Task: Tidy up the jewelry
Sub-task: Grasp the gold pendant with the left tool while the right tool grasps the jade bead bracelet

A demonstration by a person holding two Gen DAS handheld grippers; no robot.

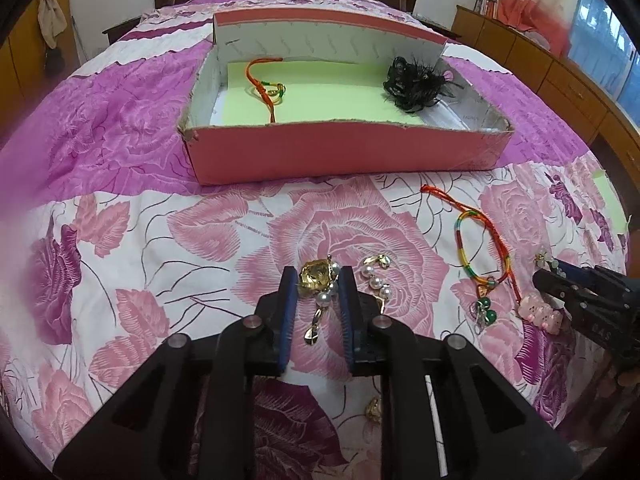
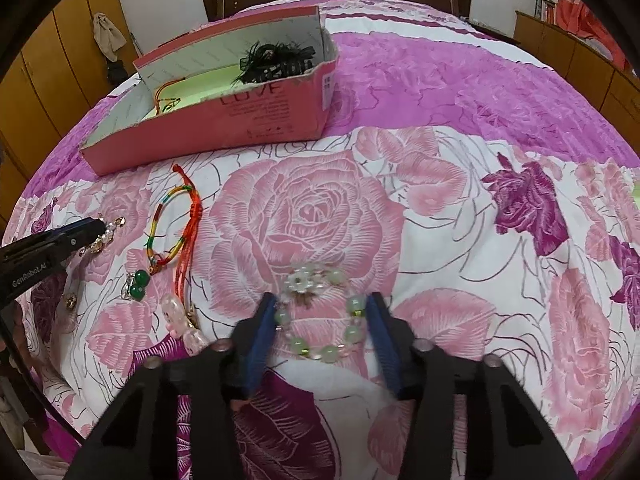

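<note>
Gold-and-pearl earring lies between the left tool's parted fingers.

Box behind bracelet

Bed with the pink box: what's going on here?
A person with two handheld grippers is sorting jewelry on a floral bedspread. The left gripper straddles a gold-and-pearl earring, jaws open. The right gripper brackets a pale green bead bracelet, also open. The pink cardboard box already holds an orange cord bracelet and a black feathery hair piece.
</note>
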